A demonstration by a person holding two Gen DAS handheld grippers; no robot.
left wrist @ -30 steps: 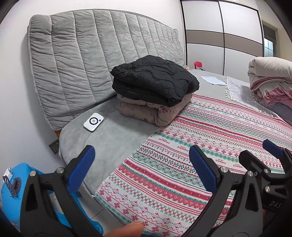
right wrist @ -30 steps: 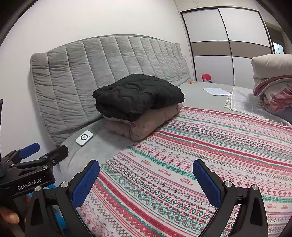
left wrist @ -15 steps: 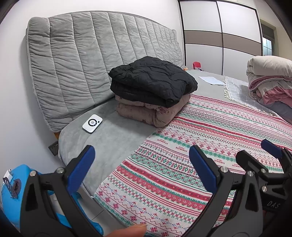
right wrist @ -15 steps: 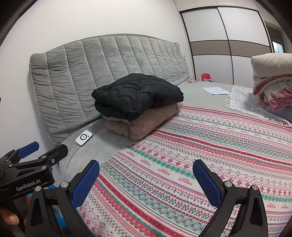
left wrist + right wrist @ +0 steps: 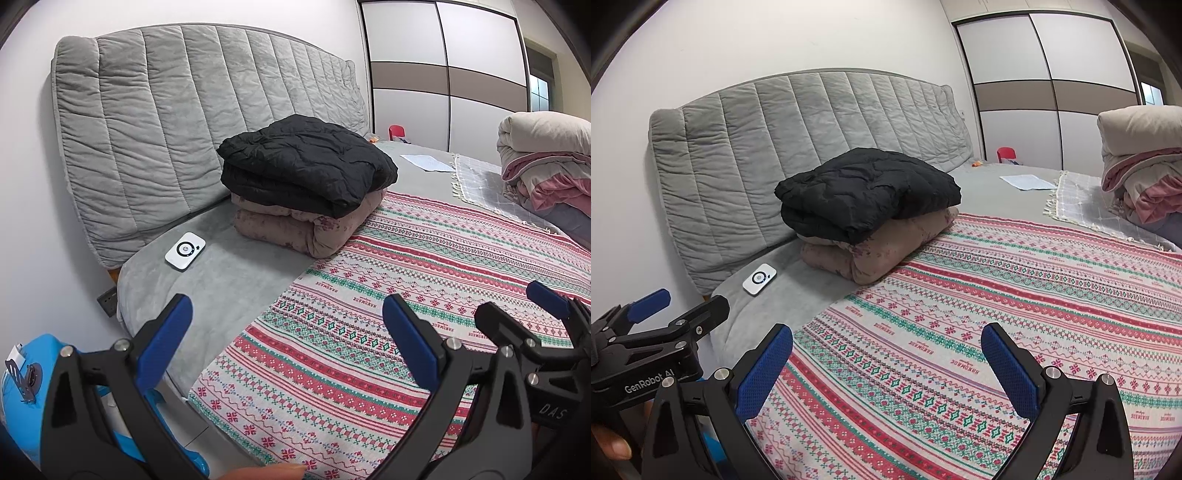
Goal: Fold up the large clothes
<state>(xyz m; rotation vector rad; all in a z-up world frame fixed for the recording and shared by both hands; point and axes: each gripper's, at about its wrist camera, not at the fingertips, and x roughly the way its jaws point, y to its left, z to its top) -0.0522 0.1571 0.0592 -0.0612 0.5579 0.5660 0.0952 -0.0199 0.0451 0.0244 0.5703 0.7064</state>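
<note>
**Both grippers held wide over the bed, nothing in either**

Nearest the cameras, the left gripper has its 2 blue-padded fingers spread wide apart with nothing between them; it hangs above the near corner of the bed. The right gripper is just as wide open and equally empty, poised over the patterned blanket. Each gripper shows at the edge of the other's view — the 2 are side by side, apart from each other.

Below the left gripper's fingers sits a blue object beside the bed (what it is cannot be told). The patterned blanket, striped in red, green and white, lies flat across most of the bed. On the bare grey part, near the corner, rests a small white device.

Farther back, the folded clothes form 1 stack: a black padded garment lies on top of a mauve folded garment, whose right end touches the blanket's edge. Behind the stack stands the grey quilted headboard.

At the far right sits a pile of bedding in cream and pink, on a grey fringed cloth. A white sheet of paper lies beyond, with the wardrobe doors at the back.
</note>
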